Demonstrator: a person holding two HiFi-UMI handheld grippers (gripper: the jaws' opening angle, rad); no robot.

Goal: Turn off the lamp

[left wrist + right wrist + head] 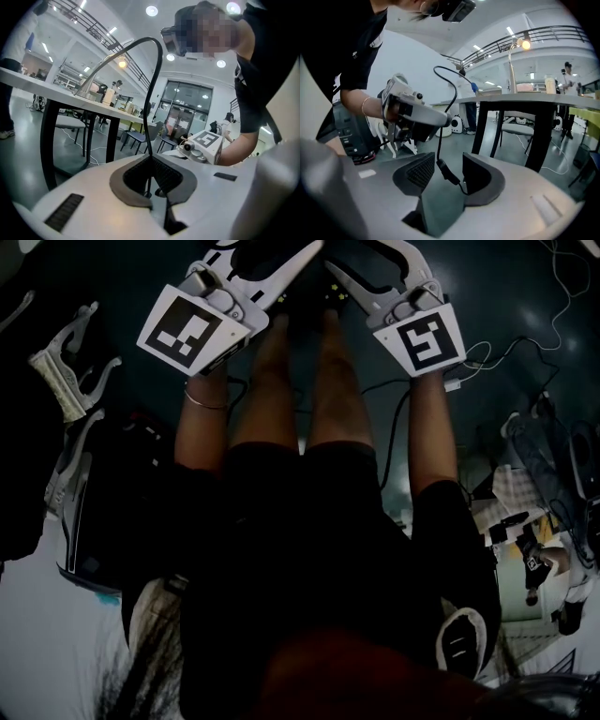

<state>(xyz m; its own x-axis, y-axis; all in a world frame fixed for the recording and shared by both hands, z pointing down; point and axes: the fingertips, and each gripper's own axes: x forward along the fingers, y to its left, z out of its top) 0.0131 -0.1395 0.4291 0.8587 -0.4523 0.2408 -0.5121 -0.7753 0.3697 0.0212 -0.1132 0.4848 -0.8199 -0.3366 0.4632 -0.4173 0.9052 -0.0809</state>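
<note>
Right gripper view: lamp (pixel 520 47) at upper right on the table (pixel 562 99) glows, so not off yet; right gripper (pixel 447 176) jaws spread around what looks like an inline switch (pixel 444 171), unpressed; left gripper (pixel 151 177) clenched on the cord (pixel 157 65).

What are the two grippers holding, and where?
The left gripper is shut on the thin black cable, partway along it. The right gripper is open, holding nothing; the cable's thicker black piece hangs between its jaws.
</note>
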